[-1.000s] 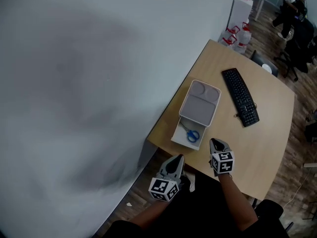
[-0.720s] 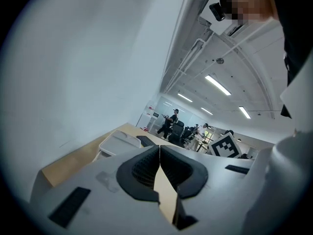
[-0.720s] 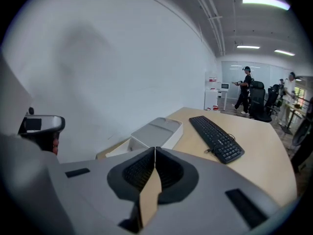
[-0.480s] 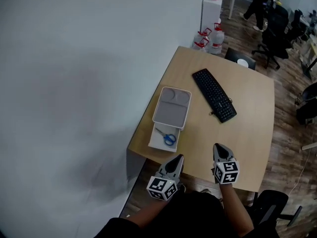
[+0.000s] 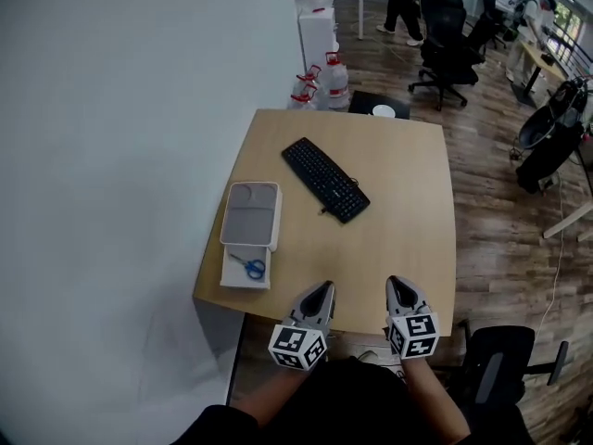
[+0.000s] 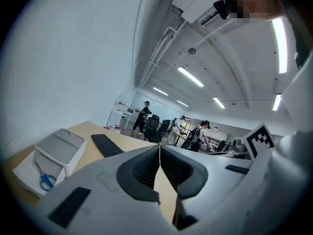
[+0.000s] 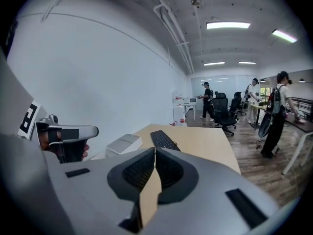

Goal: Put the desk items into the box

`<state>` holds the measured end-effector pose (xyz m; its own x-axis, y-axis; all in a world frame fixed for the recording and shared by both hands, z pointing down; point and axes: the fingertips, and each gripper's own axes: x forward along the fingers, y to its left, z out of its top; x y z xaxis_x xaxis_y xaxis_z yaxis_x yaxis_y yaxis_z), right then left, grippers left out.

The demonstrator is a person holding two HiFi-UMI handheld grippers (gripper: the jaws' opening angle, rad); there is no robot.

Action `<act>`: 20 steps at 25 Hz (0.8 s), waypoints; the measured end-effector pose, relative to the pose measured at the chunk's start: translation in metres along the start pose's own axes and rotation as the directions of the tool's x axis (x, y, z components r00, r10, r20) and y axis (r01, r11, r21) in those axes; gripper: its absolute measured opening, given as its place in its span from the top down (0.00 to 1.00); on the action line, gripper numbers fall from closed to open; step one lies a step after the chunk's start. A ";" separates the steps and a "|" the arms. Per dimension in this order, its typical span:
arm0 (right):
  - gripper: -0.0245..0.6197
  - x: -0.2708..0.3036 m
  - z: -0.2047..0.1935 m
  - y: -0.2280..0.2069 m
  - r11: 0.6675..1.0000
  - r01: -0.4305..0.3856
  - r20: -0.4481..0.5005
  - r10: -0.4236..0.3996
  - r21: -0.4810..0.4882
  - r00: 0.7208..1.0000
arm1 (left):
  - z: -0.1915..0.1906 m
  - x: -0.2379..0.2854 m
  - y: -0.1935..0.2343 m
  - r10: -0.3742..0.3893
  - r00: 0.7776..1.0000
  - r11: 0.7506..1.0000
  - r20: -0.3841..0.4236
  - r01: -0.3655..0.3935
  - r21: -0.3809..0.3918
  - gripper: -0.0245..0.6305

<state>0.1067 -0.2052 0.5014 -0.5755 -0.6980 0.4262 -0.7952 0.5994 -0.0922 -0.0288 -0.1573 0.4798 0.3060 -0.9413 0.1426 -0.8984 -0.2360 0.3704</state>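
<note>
**Clerk:** Entry one, your claws?
**Checker:** Left claw (image 5: 319, 293) and right claw (image 5: 399, 287): each pressed together with nothing between. You hold them side by side at the near edge of the bench (image 5: 398, 221), well apart from everything on it. Neither is lined up on anything, so this reads as a rest pose.

**Clerk:** Entry two, the box?
**Checker:** White box (image 5: 243, 283), at the bench's left edge, on the wall side. A grey lid (image 5: 252, 216) covers its far part. The near end is open, probably so you can drop things in without lifting the lid.

**Clerk:** Contents?
**Checker:** One pair of blue scissors (image 5: 251, 267), flat in the open end.

**Clerk:** Loose stock on the bench?
**Checker:** One black keyboard (image 5: 325, 179), lying aslant to the right of the box and clear of it. It looks longer than the box, so I doubt it goes in. No other loose item shows.

**Clerk:** Surroundings and obstructions?
**Checker:** Water jugs (image 5: 326, 74) on the floor past the far edge, office chairs (image 5: 445, 49) beyond them, and a black chair (image 5: 505, 369) at your right. Only bare benchtop lies between your claws and the box.
</note>
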 end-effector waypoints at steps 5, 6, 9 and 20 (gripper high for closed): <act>0.86 -0.048 -0.001 -0.050 0.998 0.055 0.054 -0.055 -0.004 0.997 | -0.009 0.024 -0.053 -0.011 1.000 0.999 0.015 0.010 0.037 0.94; 0.86 -0.057 0.000 -0.060 0.997 0.070 0.072 -0.069 -0.009 0.995 | -0.010 0.027 -0.062 -0.010 1.000 0.999 0.021 0.009 0.047 0.94; 0.86 -0.083 -0.003 -0.081 0.994 0.108 0.113 -0.106 -0.018 0.988 | -0.012 0.030 -0.086 -0.003 0.999 0.997 0.046 -0.001 0.080 0.94; 0.87 -0.125 -0.003 -0.107 0.984 0.174 0.184 -0.164 -0.040 0.969 | -0.029 0.039 -0.132 -0.019 0.999 0.988 0.048 0.012 0.157 0.94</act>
<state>0.2644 -0.1815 0.4607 -0.4625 -0.8469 0.2625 -0.8749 0.4839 0.0195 0.1107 -0.1558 0.4625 0.3079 -0.9470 0.0911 -0.9331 -0.2819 0.2235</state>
